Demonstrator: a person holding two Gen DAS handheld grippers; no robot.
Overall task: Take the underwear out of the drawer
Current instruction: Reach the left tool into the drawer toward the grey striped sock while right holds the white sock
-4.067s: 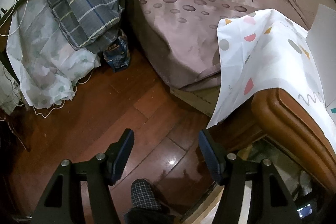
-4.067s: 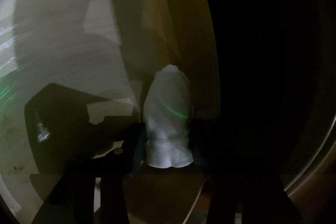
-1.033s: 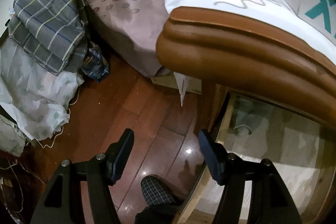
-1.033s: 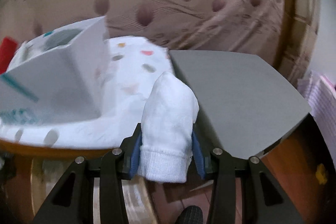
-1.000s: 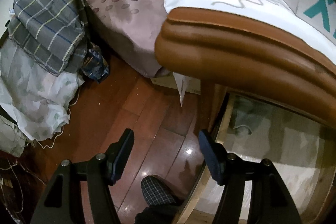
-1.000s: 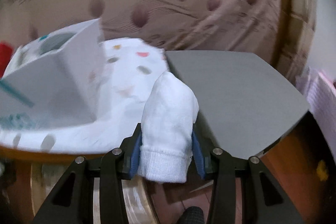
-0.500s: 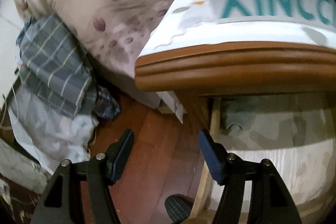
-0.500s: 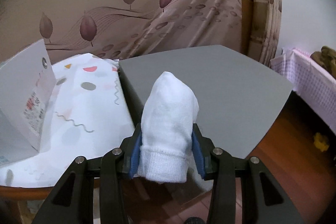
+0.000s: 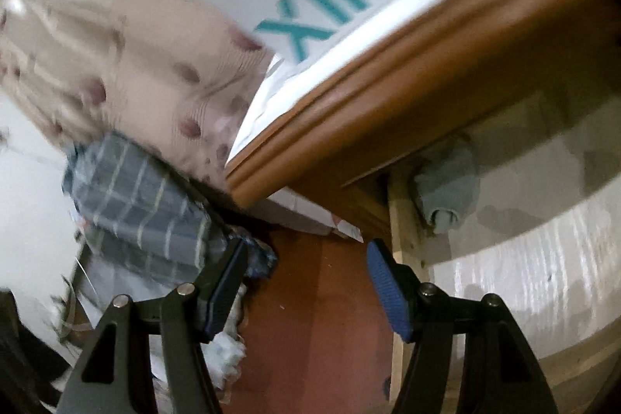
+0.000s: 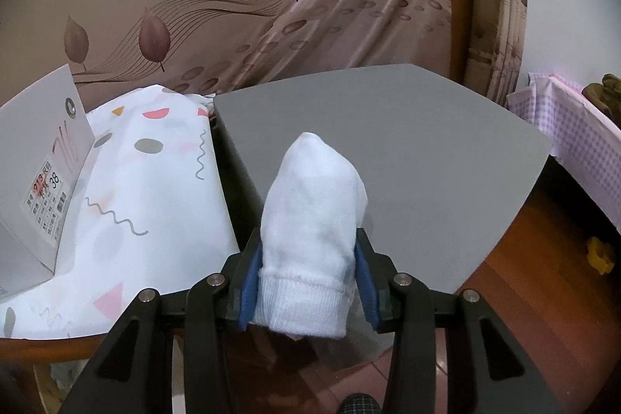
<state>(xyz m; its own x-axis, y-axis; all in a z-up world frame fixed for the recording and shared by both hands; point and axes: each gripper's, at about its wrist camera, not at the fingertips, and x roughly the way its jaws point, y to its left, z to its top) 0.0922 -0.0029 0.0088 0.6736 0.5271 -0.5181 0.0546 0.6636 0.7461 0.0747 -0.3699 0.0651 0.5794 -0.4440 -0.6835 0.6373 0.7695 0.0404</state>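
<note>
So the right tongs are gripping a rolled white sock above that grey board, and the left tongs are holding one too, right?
Not quite. The right tongs do grip the white sock above the grey board, but the left wrist view shows the left tongs open and empty.

Left tongs [image 9: 306, 282]: black arms w/ blue ribbed pads [image 9: 388, 291], jaws apart, nothing btwn them; aimed obliquely downward, view blurred and tilted.

Right tongs [image 10: 306, 272]: black arms, blue pads [image 10: 248, 282] pressed on both sides of a white rolled garment [image 10: 310, 220], cuff end nearest the camera, rounded end pointing fwd; aimed downward at an angle.
</note>
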